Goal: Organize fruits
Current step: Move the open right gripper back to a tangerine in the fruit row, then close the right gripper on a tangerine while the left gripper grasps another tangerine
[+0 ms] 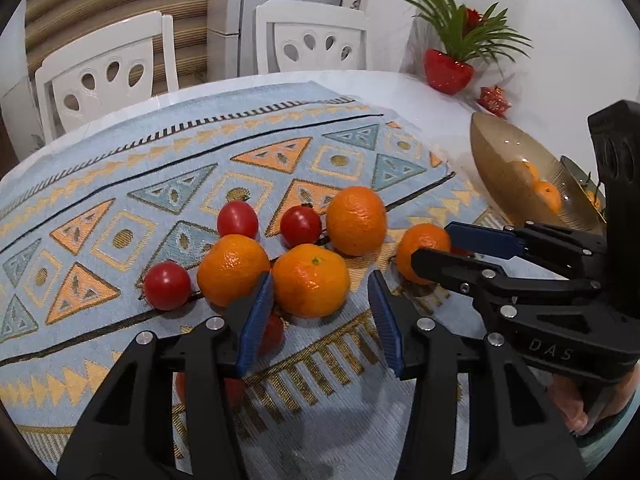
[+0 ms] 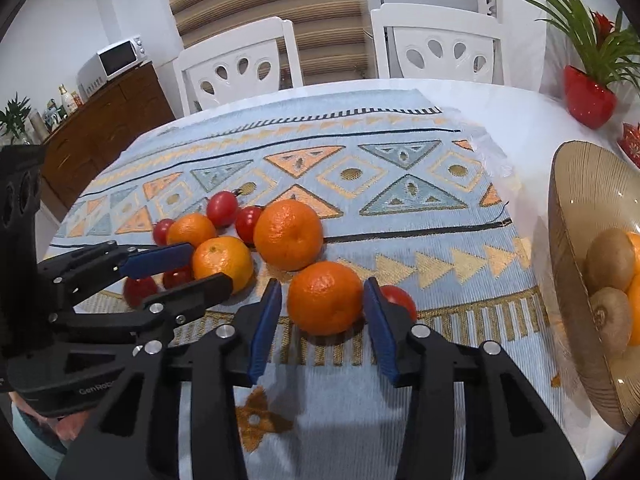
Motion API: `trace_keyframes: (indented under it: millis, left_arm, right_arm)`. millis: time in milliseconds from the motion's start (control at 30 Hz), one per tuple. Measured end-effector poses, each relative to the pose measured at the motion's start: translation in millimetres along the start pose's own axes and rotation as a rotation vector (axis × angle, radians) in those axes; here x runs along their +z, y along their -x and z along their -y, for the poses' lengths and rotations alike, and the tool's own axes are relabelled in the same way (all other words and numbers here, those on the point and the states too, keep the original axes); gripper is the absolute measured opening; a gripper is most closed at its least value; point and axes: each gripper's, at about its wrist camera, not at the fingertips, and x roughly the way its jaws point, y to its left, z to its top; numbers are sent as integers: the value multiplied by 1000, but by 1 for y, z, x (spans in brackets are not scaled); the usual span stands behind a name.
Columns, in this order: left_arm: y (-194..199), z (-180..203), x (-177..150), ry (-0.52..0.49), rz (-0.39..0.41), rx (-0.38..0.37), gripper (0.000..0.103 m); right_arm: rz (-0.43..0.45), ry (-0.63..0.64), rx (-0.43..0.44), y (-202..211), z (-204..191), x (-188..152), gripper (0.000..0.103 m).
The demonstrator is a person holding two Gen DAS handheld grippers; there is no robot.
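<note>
Both claws hover low over a patterned cloth [image 2: 400,248] on a white surface [image 1: 420,92], each spread wide with nothing gripped. The left claw [image 1: 320,300] has its blue pads on either side of an orange [image 1: 310,280] but not pressing it; a second orange [image 1: 233,269] lies just to the left, a third [image 1: 356,220] behind, and tomatoes [image 1: 167,285] are scattered around them. The right claw [image 2: 323,304] likewise straddles an orange [image 2: 325,297] with a gap on each side, and a tomato [image 2: 400,298] peeks out just beyond its right pad. At the right edge of the surface stands a ribbed amber bowl [image 2: 576,200] holding kiwis [image 2: 610,258] and more oranges.
</note>
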Motion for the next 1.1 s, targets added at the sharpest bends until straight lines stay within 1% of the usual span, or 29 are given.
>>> trace_keyframes:
  millis: [67,167,367,567,667,733,767,833,967,1100]
  left_arm:
    - [-3,0,0,2,-3,1,48]
    - [-5,5,-1,-23,3,25,48]
    - [-6,9,-3,-46,3,17,48]
    - [-8,7,-2,-29,5,6,51]
    - [-10,14,-4,-61,3,38,52]
    - [-13,20,-5,-93,-1,76,50]
    - [-14,23,-5,-107,-5,99,44]
    - [-15,26,-6,-122,-4,118,43]
    - [-10,22,-6,-107,12,102,42]
    - [-1,23,-8,-106,58,97,42]
  right_arm:
    - [-11,-16,16,-8,3,-2,44]
    - [-7,-25,26,-9,7,-4,43]
    - [9,-54,46,-5,14,-7,42]
    - [18,-71,52,-5,16,-6,41]
    - [28,-101,72,-2,23,-7,42]
    - [28,-113,80,-3,26,-6,42]
    - [27,-114,75,-3,26,-6,42]
    - [28,-106,70,-3,24,-6,42]
    - [45,-83,62,0,19,-6,42]
    - [59,-84,60,2,19,-6,42]
